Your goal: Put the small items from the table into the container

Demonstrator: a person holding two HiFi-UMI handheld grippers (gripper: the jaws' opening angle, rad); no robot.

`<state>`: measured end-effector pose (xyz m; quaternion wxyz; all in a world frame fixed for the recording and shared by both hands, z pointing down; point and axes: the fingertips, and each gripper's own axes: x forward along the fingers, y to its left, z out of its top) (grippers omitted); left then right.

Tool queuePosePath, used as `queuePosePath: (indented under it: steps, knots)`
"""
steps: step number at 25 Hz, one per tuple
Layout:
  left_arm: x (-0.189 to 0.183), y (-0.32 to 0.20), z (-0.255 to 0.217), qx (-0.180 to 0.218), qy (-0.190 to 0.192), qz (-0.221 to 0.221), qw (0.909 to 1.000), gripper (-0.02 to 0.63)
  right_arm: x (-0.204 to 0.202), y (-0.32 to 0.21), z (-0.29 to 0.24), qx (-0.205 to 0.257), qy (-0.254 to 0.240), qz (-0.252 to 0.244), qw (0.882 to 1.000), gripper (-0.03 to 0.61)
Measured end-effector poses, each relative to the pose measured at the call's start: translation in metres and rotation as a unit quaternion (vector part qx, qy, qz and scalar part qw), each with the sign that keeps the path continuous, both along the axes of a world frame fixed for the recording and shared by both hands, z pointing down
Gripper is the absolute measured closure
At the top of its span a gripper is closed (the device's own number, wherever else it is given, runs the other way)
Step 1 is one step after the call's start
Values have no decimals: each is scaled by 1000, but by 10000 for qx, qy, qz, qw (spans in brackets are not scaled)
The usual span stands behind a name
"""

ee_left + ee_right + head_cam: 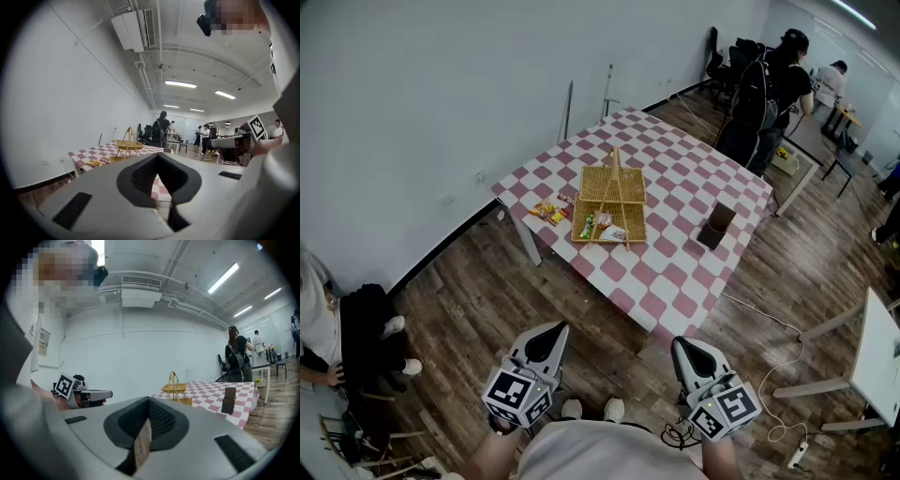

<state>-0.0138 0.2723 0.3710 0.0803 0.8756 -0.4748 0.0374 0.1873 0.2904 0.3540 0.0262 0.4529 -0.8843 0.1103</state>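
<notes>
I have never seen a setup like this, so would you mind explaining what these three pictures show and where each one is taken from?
A person holds a hand-held two-jaw gripper in each hand. The head view looks down from a camera on their head and shows the left gripper and the right gripper, both with jaws together and holding nothing. The other two pictures come from cameras riding on each gripper. Ahead stands a checkered table with a wicker basket, small packets inside it, loose packets beside it, and a dark brown box.

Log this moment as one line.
stage: standing back from pink-and-white checked table | left gripper: shut, empty | right gripper: shut, empty | yellow wicker basket: small packets inside | loose bright packets: on table beside basket
</notes>
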Motion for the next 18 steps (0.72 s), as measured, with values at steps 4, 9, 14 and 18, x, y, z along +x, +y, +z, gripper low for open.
queuePosePath:
  steps: [4, 9, 14, 18]
  knots:
    - [-22, 5, 5, -50, 1, -224, 9997, 618, -10, 2, 7, -67, -41, -39, 10000, 571]
    - [-31, 3, -2, 8, 78, -178, 9998, 617, -22, -2, 2, -29, -7, -26, 10000, 571]
    - [-38, 5, 3, -13, 42, -137, 9999, 618, -34, -1, 0, 21, -13, 11, 10000, 571]
    - [-43, 3, 2, -9, 80, -86, 9999, 618, -37, -1, 2, -4, 5, 86, 10000, 571]
